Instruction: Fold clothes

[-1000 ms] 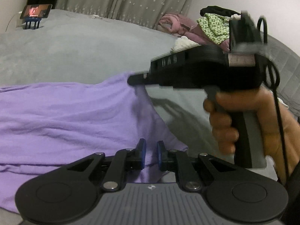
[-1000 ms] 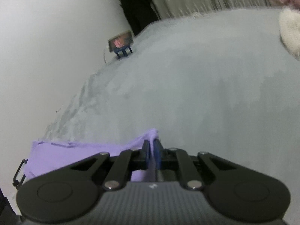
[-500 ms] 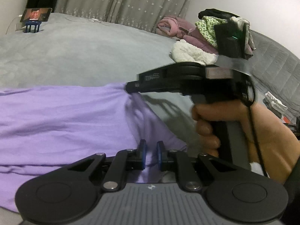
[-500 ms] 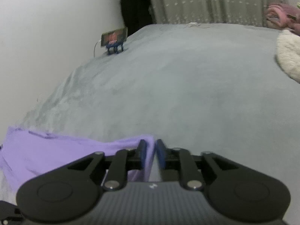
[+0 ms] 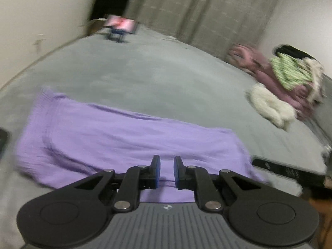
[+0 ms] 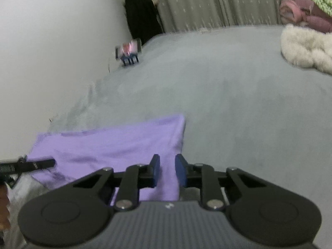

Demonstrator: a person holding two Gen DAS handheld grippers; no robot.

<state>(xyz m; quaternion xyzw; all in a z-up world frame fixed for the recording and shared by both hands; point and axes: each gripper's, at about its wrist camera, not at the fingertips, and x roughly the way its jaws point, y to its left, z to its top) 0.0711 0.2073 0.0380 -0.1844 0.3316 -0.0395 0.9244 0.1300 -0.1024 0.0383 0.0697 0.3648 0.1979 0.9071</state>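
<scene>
Both the left tongs (image 5: 166, 171) and the right tongs (image 6: 167, 170) hang just above the purple garment (image 5: 128, 137) with their blue pads parted by a narrow gap, gripping nothing. The garment lies spread flat on the near part of the grey bed (image 5: 157, 76). Farther off, a pile of clothes (image 5: 290, 78) sits at the right, and a phone on a stand (image 5: 121, 26) stands by the curtain (image 5: 199, 8).

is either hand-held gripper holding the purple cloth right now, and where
Nothing is held. The left hand-held gripper and right hand-held gripper are both open above the purple cloth.
</scene>
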